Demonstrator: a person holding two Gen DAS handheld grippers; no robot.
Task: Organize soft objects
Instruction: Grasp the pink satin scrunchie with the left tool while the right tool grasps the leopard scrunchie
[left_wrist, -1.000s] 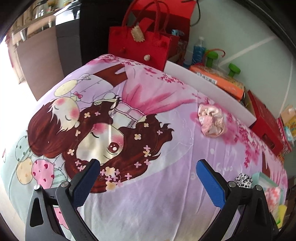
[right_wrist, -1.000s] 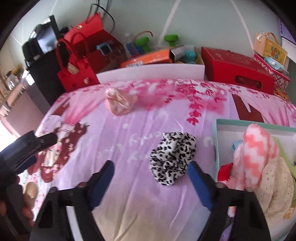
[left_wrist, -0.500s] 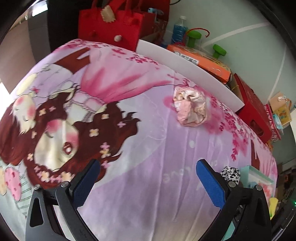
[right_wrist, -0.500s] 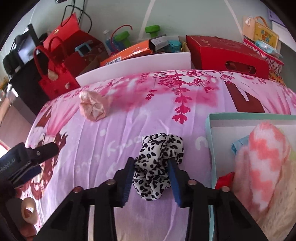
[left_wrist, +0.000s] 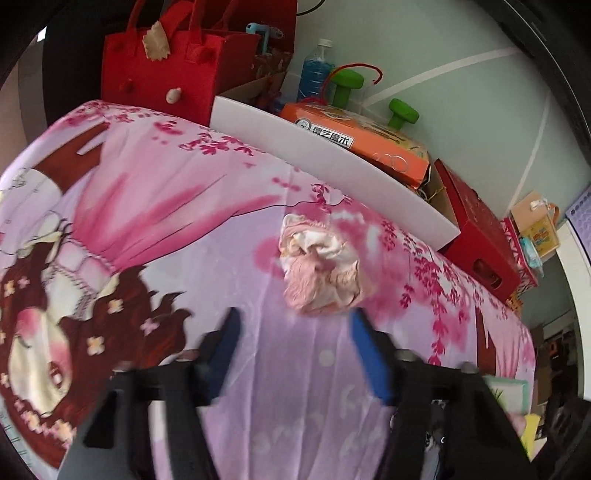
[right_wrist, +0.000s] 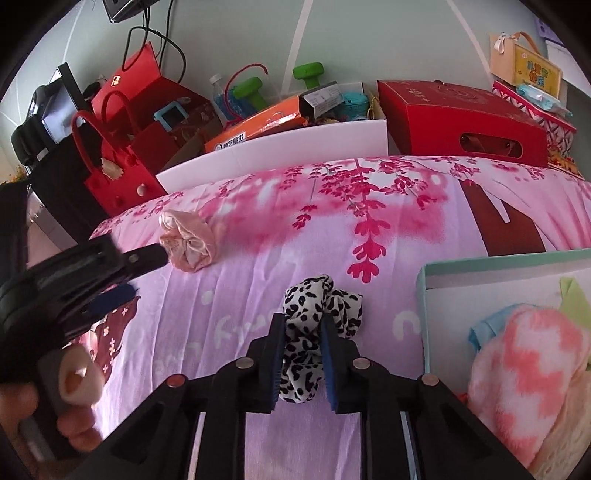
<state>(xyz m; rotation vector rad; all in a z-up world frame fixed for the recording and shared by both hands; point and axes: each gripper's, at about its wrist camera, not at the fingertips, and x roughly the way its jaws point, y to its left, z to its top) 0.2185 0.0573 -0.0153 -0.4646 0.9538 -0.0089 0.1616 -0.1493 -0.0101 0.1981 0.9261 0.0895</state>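
A pink and lilac cartoon-printed sheet is seen spread over the surface, with red felt bags, an orange carton and a red cardboard box crowded behind its far edge. At the right, a mint-rimmed white box is seen on the sheet, and a fluffy coral-and-white zigzag sock is lying in it.

The black-and-white leopard-print fabric scrunchie is found on the sheet just left of that box, and it is clamped by the right gripper: the blue-padded fingers have just been closing and are now pressed into the fabric on both sides.

The pale pink satin scrunchie is lying further back on the sheet, well apart from the leopard one. The left gripper is held just short of it, blurred; its fingers have just been closing but are still apart, with nothing between them, and the pink scrunchie is not gripped.
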